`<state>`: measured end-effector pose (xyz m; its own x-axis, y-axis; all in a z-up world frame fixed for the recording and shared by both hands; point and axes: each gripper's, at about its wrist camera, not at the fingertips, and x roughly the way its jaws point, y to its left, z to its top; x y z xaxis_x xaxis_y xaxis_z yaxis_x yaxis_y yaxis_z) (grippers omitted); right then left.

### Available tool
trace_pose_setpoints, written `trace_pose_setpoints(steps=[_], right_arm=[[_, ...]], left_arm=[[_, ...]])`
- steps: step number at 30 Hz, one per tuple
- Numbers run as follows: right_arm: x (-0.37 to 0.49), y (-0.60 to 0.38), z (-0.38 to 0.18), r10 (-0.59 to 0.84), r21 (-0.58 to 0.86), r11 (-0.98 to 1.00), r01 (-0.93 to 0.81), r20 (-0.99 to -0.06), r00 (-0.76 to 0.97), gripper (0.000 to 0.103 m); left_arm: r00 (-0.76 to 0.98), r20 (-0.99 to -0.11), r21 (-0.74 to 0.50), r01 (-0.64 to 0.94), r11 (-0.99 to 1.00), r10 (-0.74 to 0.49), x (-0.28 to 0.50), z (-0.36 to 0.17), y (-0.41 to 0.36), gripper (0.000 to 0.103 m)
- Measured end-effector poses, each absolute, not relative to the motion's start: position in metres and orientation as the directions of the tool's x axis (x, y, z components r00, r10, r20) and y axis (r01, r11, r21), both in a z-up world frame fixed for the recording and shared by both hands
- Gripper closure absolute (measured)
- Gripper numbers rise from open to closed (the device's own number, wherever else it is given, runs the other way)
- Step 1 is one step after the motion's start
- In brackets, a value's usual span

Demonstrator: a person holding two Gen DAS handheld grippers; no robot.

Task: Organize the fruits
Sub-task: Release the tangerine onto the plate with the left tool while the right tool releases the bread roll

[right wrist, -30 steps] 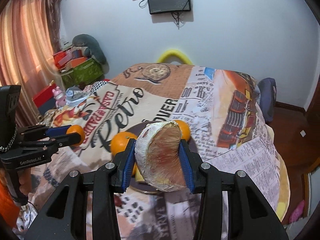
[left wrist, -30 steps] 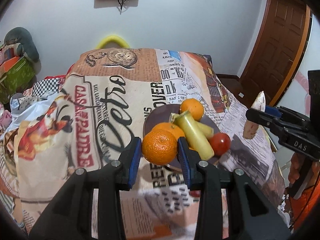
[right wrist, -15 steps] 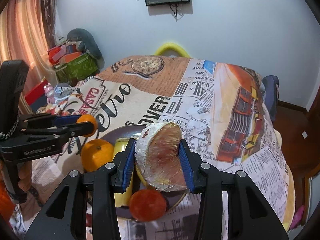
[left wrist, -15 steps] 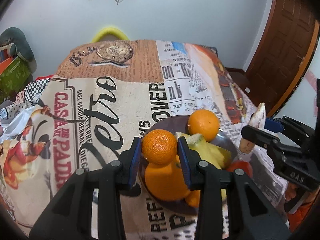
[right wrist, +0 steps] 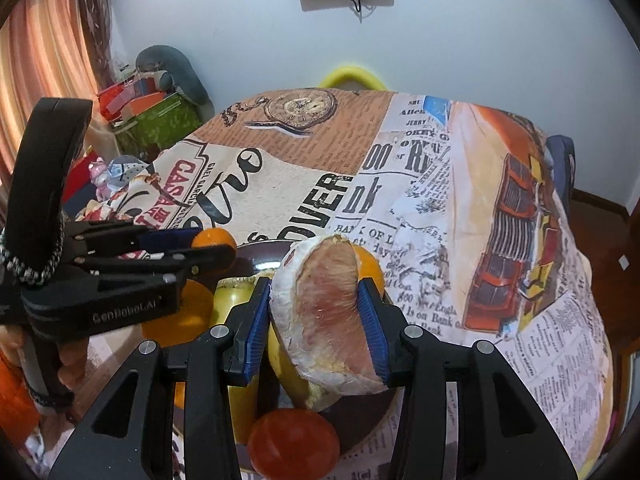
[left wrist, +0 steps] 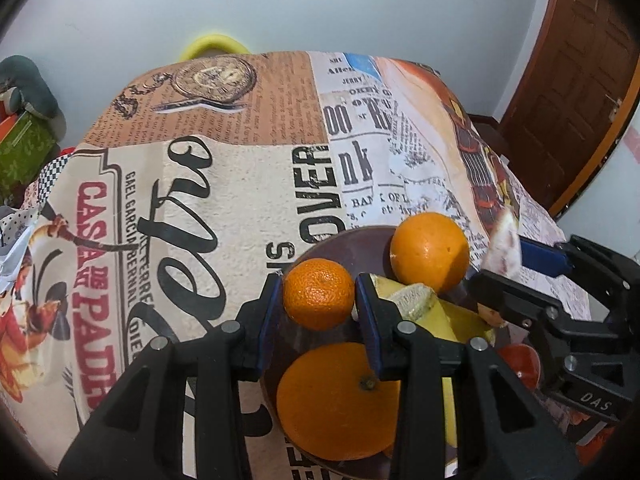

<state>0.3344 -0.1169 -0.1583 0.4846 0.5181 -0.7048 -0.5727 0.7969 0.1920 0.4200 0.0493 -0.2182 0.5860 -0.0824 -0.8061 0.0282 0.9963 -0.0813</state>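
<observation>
My left gripper is shut on a small mandarin and holds it above the dark plate. The plate holds a large orange, a second orange, yellow banana pieces and a red tomato. My right gripper is shut on a pink pomelo wedge and holds it over the plate, above the banana pieces and the tomato. The left gripper shows at left in the right wrist view.
The table wears a newspaper-print cloth. A yellow chair back stands behind it. Boxes and a grey cushion sit at the left. A brown door is at the right.
Both grippers have moved forward and lower over the plate, each still holding its fruit. The plate's fruit now lies closer under the fingers.
</observation>
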Motion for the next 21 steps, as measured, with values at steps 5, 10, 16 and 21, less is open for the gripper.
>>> trace_pose_setpoints(steps=[5,10,16,21], right_arm=[[0.339,-0.112,-0.165,0.520,0.213,0.796,-0.566,-0.719,0.461,0.060],[0.336,-0.111,-0.164,0.519,0.220,0.796,-0.564,-0.727,0.449,0.051],[0.320,-0.120,-0.147,0.502,0.178,0.805,-0.566,-0.712,0.490,0.050],[0.302,-0.132,-0.129,0.487,0.146,0.821,-0.552,-0.685,0.543,0.046]], left_arm=[[0.571,-0.816,-0.089,0.019,0.996,-0.084,0.420,-0.223,0.052,0.066],[0.562,-0.821,-0.110,0.016,0.994,-0.100,0.417,-0.222,0.054,0.066],[0.588,-0.804,-0.106,0.012,0.994,-0.093,0.409,-0.211,0.054,0.051],[0.612,-0.786,-0.110,0.001,0.994,-0.087,0.394,-0.191,0.055,0.051]])
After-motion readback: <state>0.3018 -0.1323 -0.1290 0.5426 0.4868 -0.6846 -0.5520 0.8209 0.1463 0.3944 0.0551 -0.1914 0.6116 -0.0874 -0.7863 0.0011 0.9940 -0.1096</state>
